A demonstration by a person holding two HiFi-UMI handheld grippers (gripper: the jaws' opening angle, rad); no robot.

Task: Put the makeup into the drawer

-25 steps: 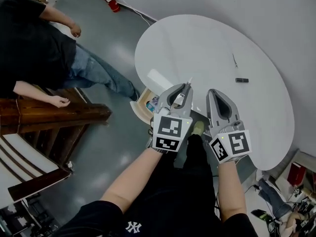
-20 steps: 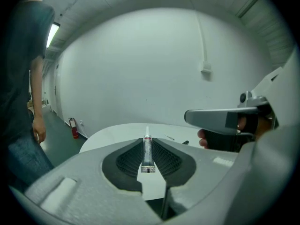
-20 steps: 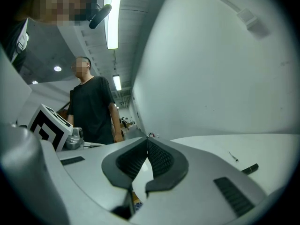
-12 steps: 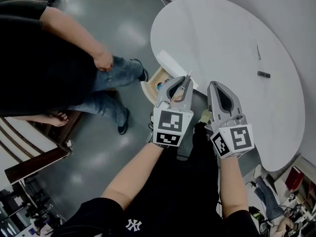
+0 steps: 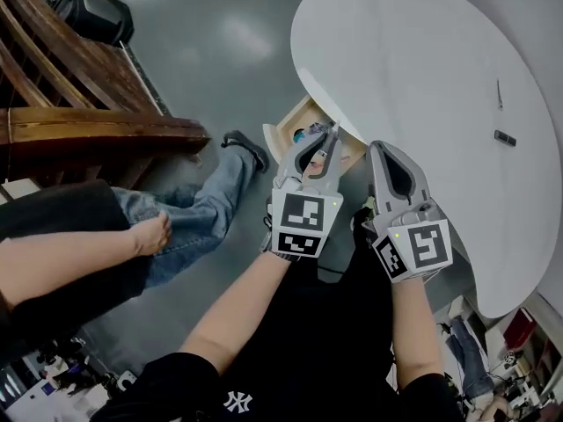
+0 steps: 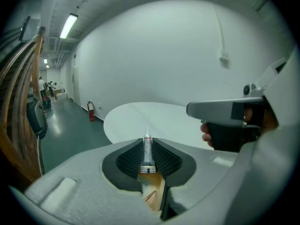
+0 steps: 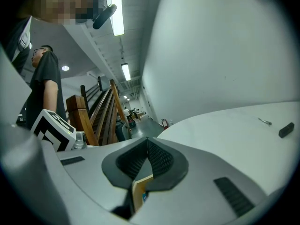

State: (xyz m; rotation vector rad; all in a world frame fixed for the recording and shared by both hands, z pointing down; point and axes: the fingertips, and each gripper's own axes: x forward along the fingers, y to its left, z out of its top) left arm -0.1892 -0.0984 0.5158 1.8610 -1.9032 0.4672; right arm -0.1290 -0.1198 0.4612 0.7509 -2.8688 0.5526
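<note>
A slim silver makeup tube [image 6: 147, 154] stands between the jaws of my left gripper [image 6: 147, 143], which is shut on it. In the head view the left gripper [image 5: 322, 148] hovers with its tip just over the open wooden drawer [image 5: 303, 123] that sticks out from under the round white table [image 5: 413, 51]. Something blue lies in the drawer. My right gripper [image 5: 381, 151] hangs beside the left one, to its right, over the table's near edge. Its jaws are pressed together with nothing between them [image 7: 147, 143].
A small black object [image 5: 505, 137] and a thin stick-like item [image 5: 499, 95] lie far right on the table. A person's hand and jeans-clad legs [image 5: 189, 209] are at the left, near a wooden staircase [image 5: 97, 121]. Grey floor surrounds the table.
Both grippers have come nearer the drawer, so the left tip with the tube now hangs over it. The person at the left has shifted position in the view.
</note>
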